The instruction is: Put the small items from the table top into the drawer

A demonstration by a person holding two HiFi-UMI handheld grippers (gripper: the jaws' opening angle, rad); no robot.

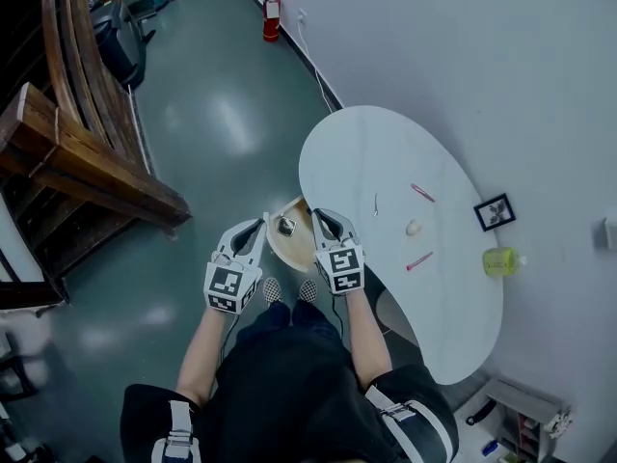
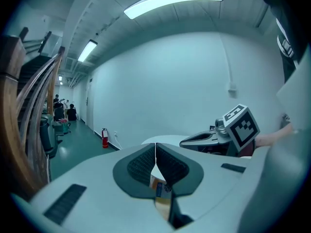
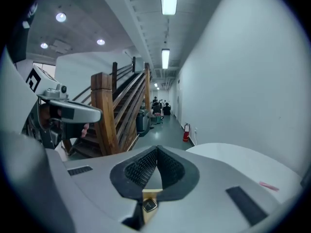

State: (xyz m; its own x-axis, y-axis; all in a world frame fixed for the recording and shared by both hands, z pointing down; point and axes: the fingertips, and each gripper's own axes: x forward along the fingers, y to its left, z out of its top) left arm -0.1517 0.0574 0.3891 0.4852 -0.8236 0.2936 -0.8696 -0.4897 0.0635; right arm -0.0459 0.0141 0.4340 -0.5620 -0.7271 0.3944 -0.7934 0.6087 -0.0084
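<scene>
Seen from above, a person stands at the near end of a white oval table (image 1: 386,152), holding a pair of tongs in each hand at chest height.

The left tongs (image 1: 260,226) are pressed together with nothing between them; their own view (image 2: 155,147) shows the ribbed pads meeting in a thin line. The right tongs (image 1: 319,216) are likewise pressed together and empty (image 3: 157,152). The two pairs sit side by side, apart from each other, both pointing forward over the drawer.

Below and between them a pale wooden drawer (image 1: 295,251) stands pulled out from the table's edge. A small dark object (image 1: 286,226) lies inside it; it is too small to identify, possibly a clip.

On the table lie a thin pin (image 1: 375,204), a cream lump (image 1: 413,228) and two pink sticks, one farther off (image 1: 422,193) and one nearer (image 1: 419,260). Near the wall-side edge are a black picture frame (image 1: 494,212) and a yellow-green cup (image 1: 499,260).

A red fire extinguisher (image 1: 272,17) stands by the wall, and a wooden staircase (image 1: 87,162) rises at the left.
</scene>
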